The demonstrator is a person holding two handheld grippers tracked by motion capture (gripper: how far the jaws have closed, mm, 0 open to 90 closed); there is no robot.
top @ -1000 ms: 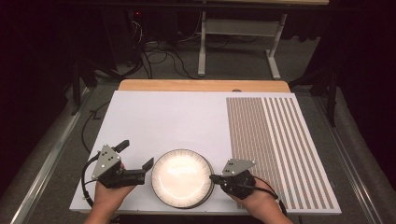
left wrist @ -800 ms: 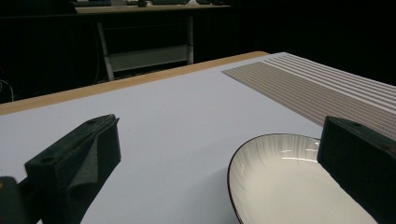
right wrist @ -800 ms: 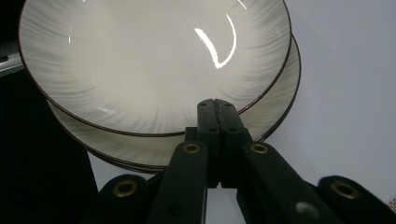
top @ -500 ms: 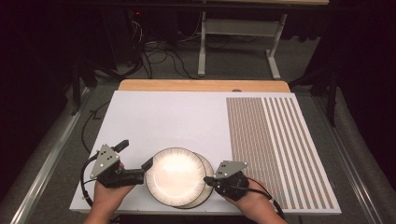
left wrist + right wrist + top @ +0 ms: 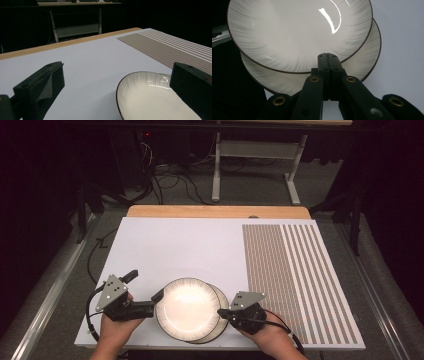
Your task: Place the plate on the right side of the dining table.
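Two white plates with dark rims lie stacked near the table's front edge. The top plate (image 5: 187, 307) (image 5: 297, 32) sits shifted left, baring a crescent of the lower plate (image 5: 220, 295) (image 5: 362, 60) on the right. My right gripper (image 5: 221, 313) (image 5: 327, 56) is shut with nothing between its jaws; its tips rest over the lower plate, against the top plate's rim. My left gripper (image 5: 144, 286) (image 5: 117, 68) stands open at the left, and the top plate's (image 5: 150, 100) left rim reaches between its jaws without touching them.
The plates rest on a white board (image 5: 190, 250) with a brown striped mat (image 5: 295, 280) covering its right part. A wooden edge (image 5: 215, 211) runs along the back. Beyond it are floor cables and a metal desk frame (image 5: 250, 150).
The top plate has slid left off the lower one, toward the left gripper. The right gripper followed it a little to the left. The left gripper stayed put.
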